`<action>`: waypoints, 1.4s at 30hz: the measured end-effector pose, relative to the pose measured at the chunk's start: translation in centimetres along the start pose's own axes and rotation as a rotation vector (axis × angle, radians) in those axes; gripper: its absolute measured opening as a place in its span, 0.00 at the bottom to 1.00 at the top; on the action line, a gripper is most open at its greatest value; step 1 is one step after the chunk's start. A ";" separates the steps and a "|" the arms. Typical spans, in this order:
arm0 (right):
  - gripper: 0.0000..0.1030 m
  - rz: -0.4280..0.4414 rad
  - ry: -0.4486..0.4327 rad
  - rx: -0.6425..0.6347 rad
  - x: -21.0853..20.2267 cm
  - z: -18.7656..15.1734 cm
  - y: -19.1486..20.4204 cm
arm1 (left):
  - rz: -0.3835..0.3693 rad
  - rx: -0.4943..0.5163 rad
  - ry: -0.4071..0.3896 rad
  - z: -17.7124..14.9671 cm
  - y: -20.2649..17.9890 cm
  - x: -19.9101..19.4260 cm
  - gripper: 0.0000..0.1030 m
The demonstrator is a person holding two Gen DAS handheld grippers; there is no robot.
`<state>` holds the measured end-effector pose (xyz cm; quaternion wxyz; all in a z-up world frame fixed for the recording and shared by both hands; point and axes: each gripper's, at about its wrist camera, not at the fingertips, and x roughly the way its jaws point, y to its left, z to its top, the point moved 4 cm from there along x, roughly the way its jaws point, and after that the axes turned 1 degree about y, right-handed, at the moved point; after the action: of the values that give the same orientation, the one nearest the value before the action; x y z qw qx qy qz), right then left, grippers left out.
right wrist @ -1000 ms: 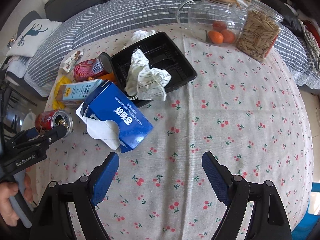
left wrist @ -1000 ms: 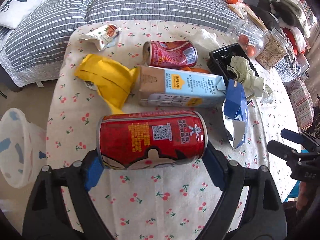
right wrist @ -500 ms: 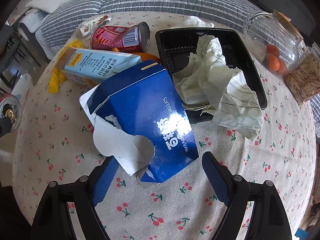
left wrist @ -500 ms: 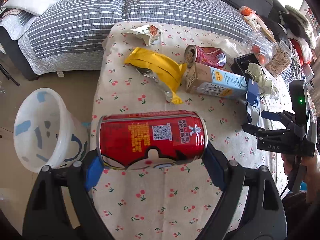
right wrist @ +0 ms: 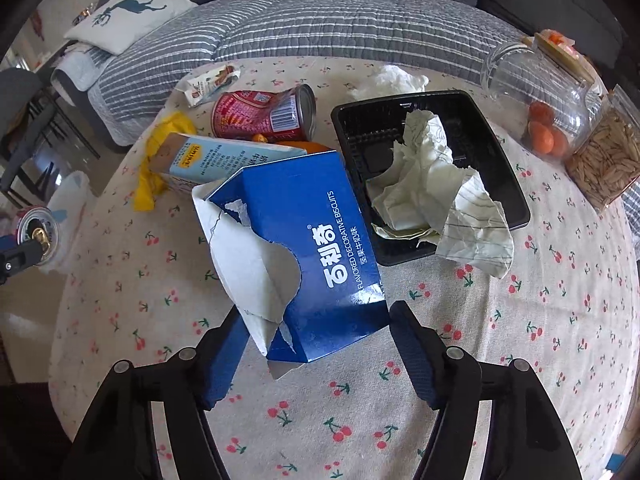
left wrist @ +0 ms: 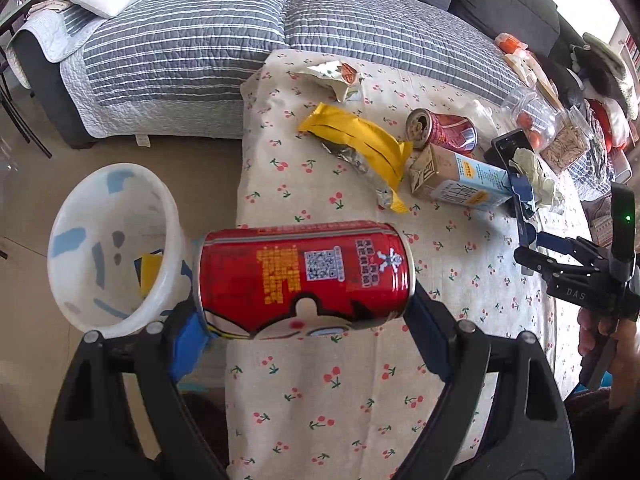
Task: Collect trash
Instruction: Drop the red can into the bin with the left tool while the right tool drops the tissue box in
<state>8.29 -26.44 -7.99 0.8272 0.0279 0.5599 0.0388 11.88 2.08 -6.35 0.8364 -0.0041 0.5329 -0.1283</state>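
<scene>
My left gripper (left wrist: 304,320) is shut on a red drink can (left wrist: 304,272), gripped by its two ends and held sideways above the table's left edge. A white waste bin (left wrist: 80,208) stands on the floor just left of the can, with a yellow scrap inside. My right gripper (right wrist: 316,340) is closing around the near end of a torn blue biscuit box (right wrist: 320,240) lying on the cherry-print tablecloth (right wrist: 460,360). Its pads sit right at the box's sides, and the box looks unsquashed. The right gripper (left wrist: 532,248) also shows at the right of the left wrist view.
More litter lies on the table: a yellow wrapper (left wrist: 360,140), a second red can (left wrist: 444,130), a drink carton (left wrist: 460,180), a snack packet (left wrist: 340,76), a black tray (right wrist: 500,184) holding crumpled paper (right wrist: 432,184), and a tissue (right wrist: 392,80). Glass jars (right wrist: 536,92) stand at the far right, a striped sofa behind.
My left gripper carried the can left, from over the table's middle to its edge beside the bin. My right gripper moved up to the blue box and its jaws narrowed around it.
</scene>
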 end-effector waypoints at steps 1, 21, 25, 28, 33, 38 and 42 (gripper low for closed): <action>0.70 0.011 -0.006 0.004 -0.4 0.0 0.3 | 0.002 -0.007 -0.004 0.0 0.5 -0.2 0.85; 0.70 0.138 -0.052 -0.044 -1.8 2.2 8.6 | 0.163 -0.321 -0.006 -0.8 17.8 1.4 0.85; 0.70 0.144 -0.053 -0.049 -1.5 2.4 9.5 | 0.238 -0.311 0.012 -1.0 18.0 1.6 0.90; 0.70 0.151 -0.054 -0.055 -1.5 2.5 10.3 | 0.249 -0.297 -0.015 -1.1 18.2 0.4 0.92; 0.70 0.159 -0.063 -0.102 -1.5 2.8 13.3 | 0.303 -0.303 -0.015 -2.0 19.5 -1.6 0.94; 0.70 0.206 -0.059 -0.161 -1.2 3.3 18.5 | 0.325 -0.311 -0.010 -3.2 20.9 -2.7 0.95; 0.70 0.254 -0.044 -0.203 -0.4 4.0 23.2 | 0.347 -0.314 -0.017 -4.1 22.0 -3.4 0.95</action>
<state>11.07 -3.42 -4.11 0.8264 0.0157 0.5267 0.1986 11.47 24.65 -8.22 0.8394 -0.0437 0.5321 0.1018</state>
